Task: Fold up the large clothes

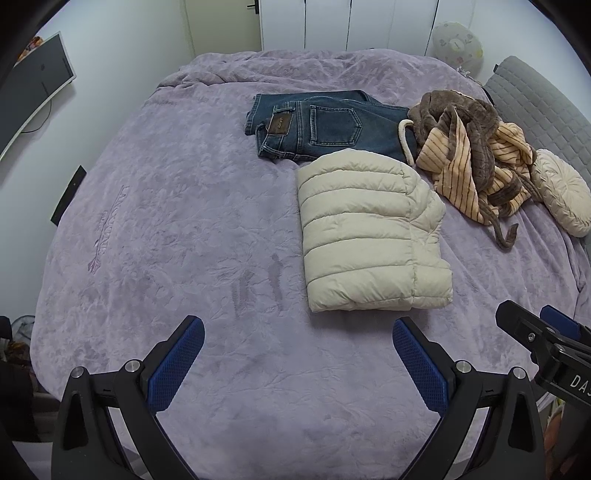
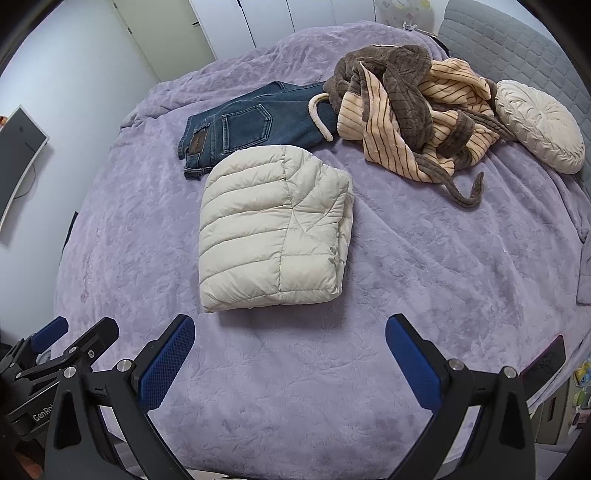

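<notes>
A cream quilted puffer jacket [image 1: 369,232] lies folded into a block on the purple bedspread [image 1: 184,221]; it also shows in the right wrist view [image 2: 273,225]. Folded blue jeans [image 1: 317,125] lie just behind it, also seen from the right [image 2: 251,122]. A crumpled brown and peach striped robe [image 1: 469,151] lies in a heap to the right [image 2: 413,107]. My left gripper [image 1: 297,336] is open and empty, above the bed in front of the jacket. My right gripper [image 2: 290,332] is open and empty, beside the left one.
A round cream cushion [image 2: 539,125] lies beside the robe near the grey quilted headboard [image 2: 517,48]. A monitor [image 1: 33,85] stands at the left wall. White wardrobe doors [image 1: 332,22] stand behind the bed. A dark phone [image 2: 543,362] lies at the bed's right edge.
</notes>
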Demonstrator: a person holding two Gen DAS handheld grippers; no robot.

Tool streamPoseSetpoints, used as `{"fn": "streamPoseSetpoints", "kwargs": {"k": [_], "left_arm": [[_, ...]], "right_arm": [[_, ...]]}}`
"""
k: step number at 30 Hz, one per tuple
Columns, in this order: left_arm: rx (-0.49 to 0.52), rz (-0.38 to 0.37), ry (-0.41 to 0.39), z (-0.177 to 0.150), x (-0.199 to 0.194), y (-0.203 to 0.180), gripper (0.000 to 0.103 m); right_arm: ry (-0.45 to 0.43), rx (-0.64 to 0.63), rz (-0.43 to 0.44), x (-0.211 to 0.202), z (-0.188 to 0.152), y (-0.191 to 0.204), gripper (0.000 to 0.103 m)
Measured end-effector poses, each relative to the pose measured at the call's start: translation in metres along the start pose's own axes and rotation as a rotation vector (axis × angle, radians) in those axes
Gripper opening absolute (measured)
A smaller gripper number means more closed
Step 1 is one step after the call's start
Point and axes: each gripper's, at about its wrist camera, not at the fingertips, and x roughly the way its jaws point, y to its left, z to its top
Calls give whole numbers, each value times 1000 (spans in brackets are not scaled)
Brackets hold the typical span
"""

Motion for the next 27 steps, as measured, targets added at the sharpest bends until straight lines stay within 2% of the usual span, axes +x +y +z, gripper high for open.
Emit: {"fn": "streamPoseSetpoints", "kwargs": {"k": [27], "left_arm": [[-11,7,1,3,1,5,102]], "right_arm": [[-1,-23,-32,-2,6,8,103]]}}
